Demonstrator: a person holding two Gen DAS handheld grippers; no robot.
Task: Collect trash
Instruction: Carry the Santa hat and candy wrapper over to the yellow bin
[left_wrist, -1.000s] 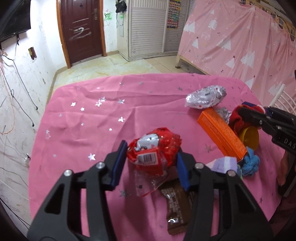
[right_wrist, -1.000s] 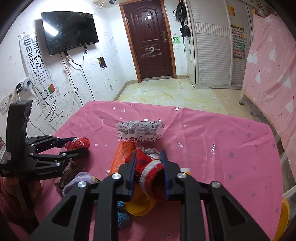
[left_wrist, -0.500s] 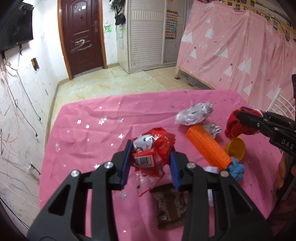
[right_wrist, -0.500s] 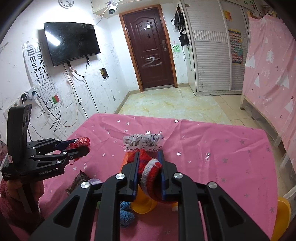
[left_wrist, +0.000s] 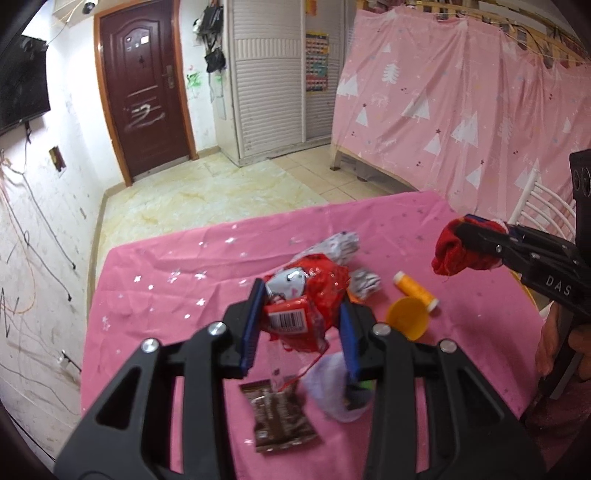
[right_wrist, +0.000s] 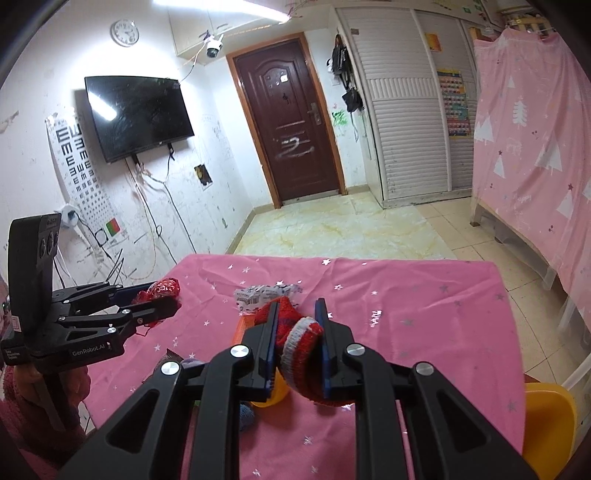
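Gripping red wrapper (left_wrist: 310, 306): left gripper (left_wrist: 301, 325) raised | right gripper (right_wrist: 295, 336) clamps red sock (right_wrist: 301, 339)

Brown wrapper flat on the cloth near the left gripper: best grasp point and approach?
Likely the brown wrapper's crimped short end, from above with one finger sliding under the edge: it lies flat on the tablecloth, so its middle offers nothing to pinch.

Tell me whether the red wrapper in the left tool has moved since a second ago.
Yes. The red wrapper, clamped in the left tool, has risen: the brown packet on the table now lies farther below it.
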